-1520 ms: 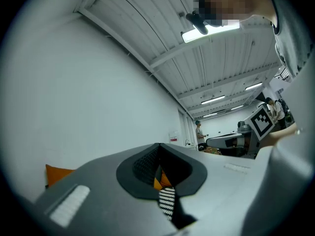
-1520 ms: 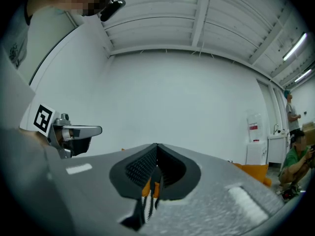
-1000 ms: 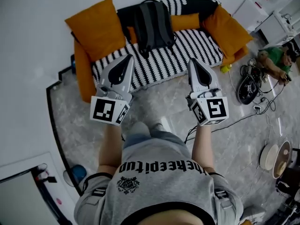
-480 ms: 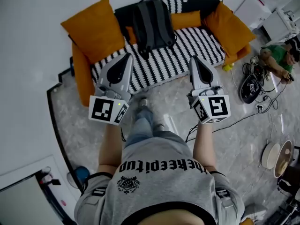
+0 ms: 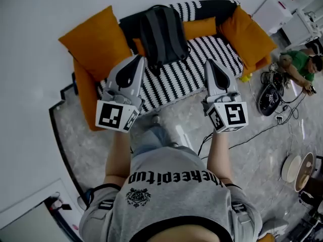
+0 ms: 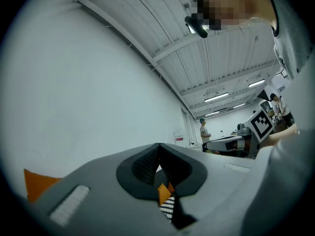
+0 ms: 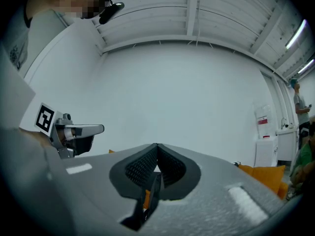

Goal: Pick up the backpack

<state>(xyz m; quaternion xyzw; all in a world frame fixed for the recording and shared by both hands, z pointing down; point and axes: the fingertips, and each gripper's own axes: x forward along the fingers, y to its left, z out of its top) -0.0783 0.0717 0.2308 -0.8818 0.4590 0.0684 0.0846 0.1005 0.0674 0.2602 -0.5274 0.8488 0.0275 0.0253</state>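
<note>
A dark grey backpack (image 5: 160, 34) leans upright against the back of a sofa (image 5: 197, 67) covered in black-and-white stripes, between orange cushions (image 5: 96, 42). My left gripper (image 5: 139, 58) is held out over the sofa's front left part, just short of the backpack and to its lower left. Its jaws meet at the tip, with nothing between them. My right gripper (image 5: 210, 62) hovers over the sofa's front right part, to the right of the backpack, and is shut and empty too. Both gripper views look over the sofa at a white wall. The backpack does not show in them.
A person in green (image 5: 298, 63) sits on the floor at the right among cables and a black bag (image 5: 266, 96). White cabinets (image 5: 275, 11) stand at the far right. Round plates (image 5: 298, 169) lie at the right edge. A black floor border (image 5: 56, 135) runs on the left.
Both grippers have come forward together over the sofa's front edge. The sofa and backpack sit nearer in the head view, and the person's legs have stepped ahead. The jaws stay shut.
</note>
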